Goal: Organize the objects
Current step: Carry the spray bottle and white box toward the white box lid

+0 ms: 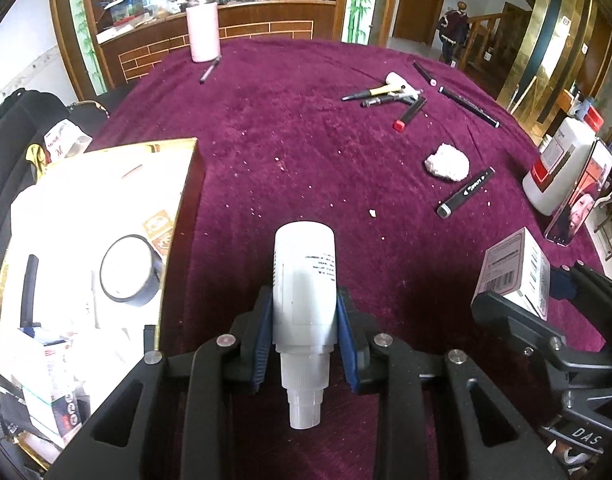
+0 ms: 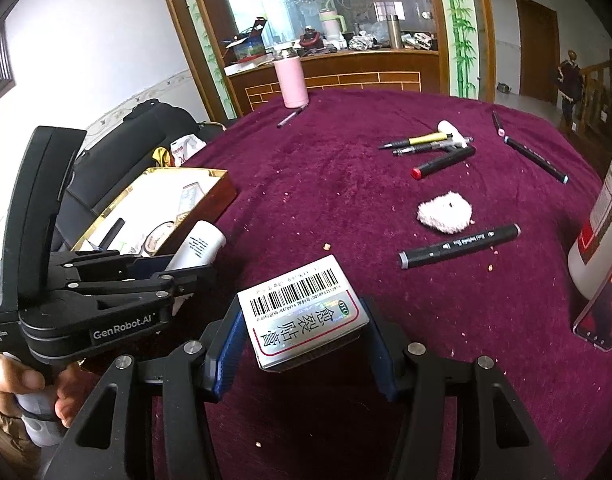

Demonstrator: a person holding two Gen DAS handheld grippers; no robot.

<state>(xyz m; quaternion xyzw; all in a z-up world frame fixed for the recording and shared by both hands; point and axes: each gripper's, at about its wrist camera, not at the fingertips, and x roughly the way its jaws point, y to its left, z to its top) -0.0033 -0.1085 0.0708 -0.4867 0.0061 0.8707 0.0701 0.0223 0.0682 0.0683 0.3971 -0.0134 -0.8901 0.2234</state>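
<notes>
A: Left gripper (image 1: 304,334) has its jaws pinching a white bottle (image 1: 304,276), cap end toward the camera, lifted over the maroon table (image 1: 306,128). In the right wrist view you only catch that bottle's base poking out at nine o'clock, past the black frame of the gripper.

B: And the right gripper (image 2: 301,330)? Jaws clamped on a small barcoded box (image 2: 301,308), Chinese lettering on its face. From the left wrist view that box sits at three o'clock, seen side-on.

A: The right view gives us a hand (image 2: 29,388) on the left tool's grip at eight o'clock. The left view never shows it.

B: Containers. The gold-rimmed tray (image 1: 177,216) at nine o'clock in the left view: a roll of dark tape (image 1: 129,276), a black stick-like item, some small cartons, all washed out by glare. Contents are hard to read beyond that.

A: Out on the table: a heap of pens (image 1: 390,94) at one o'clock, a white crumpled lump (image 1: 446,162), a black marker (image 1: 466,192) just beside it, a pink flask (image 1: 203,28) at eleven.

B: A big white jug (image 1: 554,168) at three o'clock, a phone (image 1: 582,196) leaning against it.
</notes>
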